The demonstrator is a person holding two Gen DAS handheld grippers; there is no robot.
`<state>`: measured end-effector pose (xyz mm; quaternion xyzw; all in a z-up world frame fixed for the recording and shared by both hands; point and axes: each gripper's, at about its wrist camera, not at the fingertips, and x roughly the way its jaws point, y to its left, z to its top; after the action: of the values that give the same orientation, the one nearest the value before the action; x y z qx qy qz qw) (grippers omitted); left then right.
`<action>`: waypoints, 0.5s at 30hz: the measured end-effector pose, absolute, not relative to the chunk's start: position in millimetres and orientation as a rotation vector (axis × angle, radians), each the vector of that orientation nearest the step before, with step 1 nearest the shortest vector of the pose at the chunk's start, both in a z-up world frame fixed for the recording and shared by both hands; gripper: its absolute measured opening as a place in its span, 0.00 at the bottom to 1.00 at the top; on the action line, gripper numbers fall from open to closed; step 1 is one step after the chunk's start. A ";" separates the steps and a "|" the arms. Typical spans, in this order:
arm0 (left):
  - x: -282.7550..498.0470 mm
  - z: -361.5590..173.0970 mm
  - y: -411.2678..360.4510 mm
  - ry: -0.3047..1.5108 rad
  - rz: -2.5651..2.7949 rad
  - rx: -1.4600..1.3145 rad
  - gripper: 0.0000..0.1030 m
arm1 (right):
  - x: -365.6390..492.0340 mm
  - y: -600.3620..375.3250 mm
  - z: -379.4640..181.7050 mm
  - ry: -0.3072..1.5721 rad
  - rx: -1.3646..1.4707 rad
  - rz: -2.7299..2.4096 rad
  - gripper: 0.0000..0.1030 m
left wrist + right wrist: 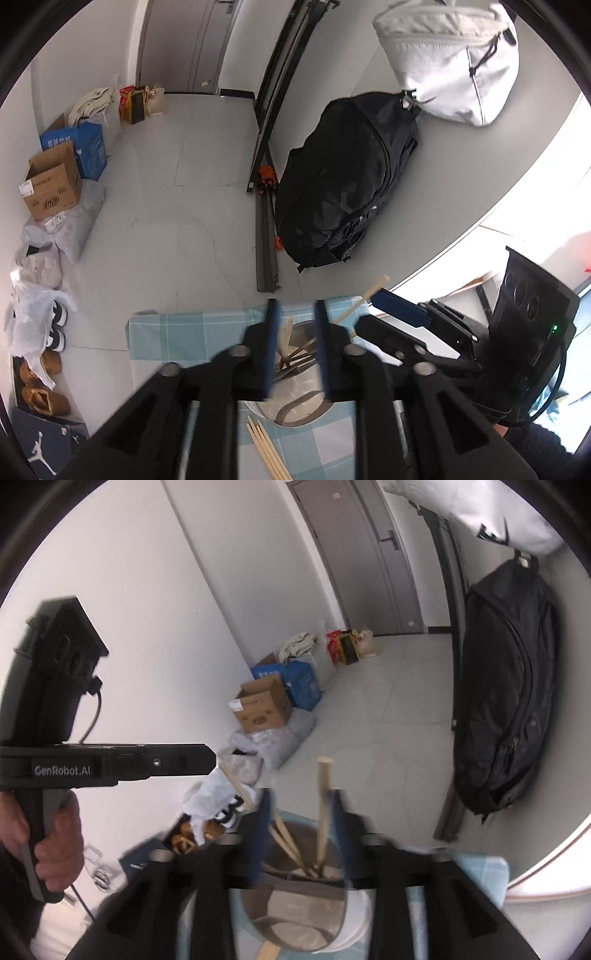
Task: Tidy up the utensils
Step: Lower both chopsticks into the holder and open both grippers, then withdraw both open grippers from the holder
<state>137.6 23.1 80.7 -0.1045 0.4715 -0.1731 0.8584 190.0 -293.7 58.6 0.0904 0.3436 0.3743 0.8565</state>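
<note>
Chopsticks (324, 812) stand in a metal holder (295, 849) near the blue checked cloth's (184, 332) far edge, tips up, leaning. Both the left gripper (295, 347) and the right gripper (301, 834) are spread, pinching nothing; bare floor (166, 221) lies beyond.

Right claw (301, 825) gapes above a bowl (295, 904) of wooden chopsticks (324, 812).

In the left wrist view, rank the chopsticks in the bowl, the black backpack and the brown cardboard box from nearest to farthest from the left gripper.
1. Chopsticks in the bowl: right between the fingers of the left gripper, untouched.
2. Black backpack: on the floor beyond the table, slightly right.
3. Brown cardboard box: far left, by the wall.
</note>
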 end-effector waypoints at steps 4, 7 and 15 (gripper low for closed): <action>130.6 79.6 25.1 0.975 -0.339 -0.218 0.25 | 177.6 -300.6 64.9 0.691 0.205 0.770 0.48; 125.2 80.5 26.6 0.960 -0.307 -0.217 0.29 | 168.8 -306.7 68.6 0.683 0.219 0.757 0.51; 98.6 80.2 31.9 0.916 -0.234 -0.243 0.44 | 141.4 -322.3 75.9 0.644 0.238 0.726 0.67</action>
<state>98.6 31.9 80.2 -0.1165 0.4398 -0.1123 0.8834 141.4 -322.3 75.9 0.1139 0.3087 0.3483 0.8777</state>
